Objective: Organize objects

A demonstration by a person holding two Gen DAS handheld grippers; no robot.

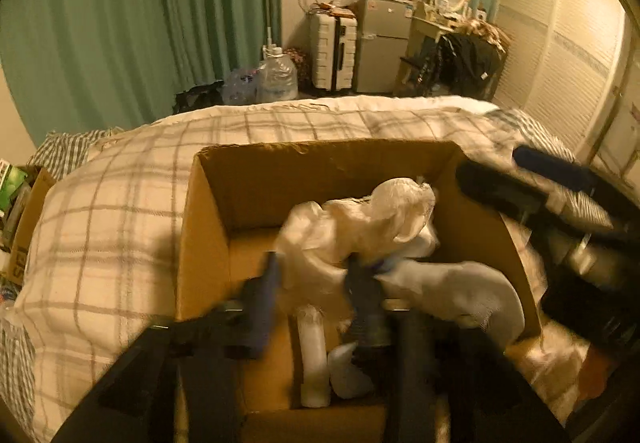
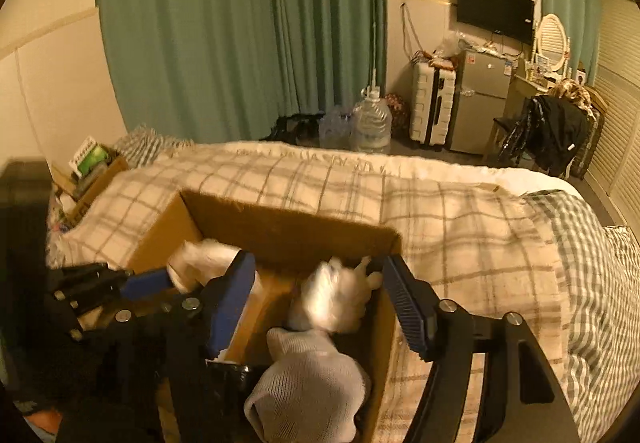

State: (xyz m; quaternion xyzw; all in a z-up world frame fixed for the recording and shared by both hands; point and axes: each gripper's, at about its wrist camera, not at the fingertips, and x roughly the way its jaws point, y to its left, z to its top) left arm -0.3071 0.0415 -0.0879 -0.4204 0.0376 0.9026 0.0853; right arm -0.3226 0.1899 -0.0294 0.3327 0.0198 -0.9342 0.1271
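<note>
An open cardboard box [image 1: 208, 227] sits on the plaid bed cover; it also shows in the right wrist view [image 2: 280, 227]. Inside lie a white plastic bag [image 1: 360, 223], a grey-white sock [image 1: 460, 291] and a white tube [image 1: 314, 355]. My left gripper [image 1: 316, 275] is open over the box, its fingers either side of the bag's edge. My right gripper [image 2: 320, 283] is open above the box, with the white bag [image 2: 332, 295] and the grey knit sock [image 2: 308, 383] between and below its fingers. The right gripper also shows in the left wrist view [image 1: 520, 183].
The plaid bed cover [image 2: 460, 227] surrounds the box. A second box with green packs [image 1: 16, 199] stands at the left bedside. Beyond the bed are water jugs [image 2: 370, 123], a white suitcase [image 2: 432, 111], a small fridge [image 2: 480, 99] and a chair with dark clothes [image 2: 552, 131].
</note>
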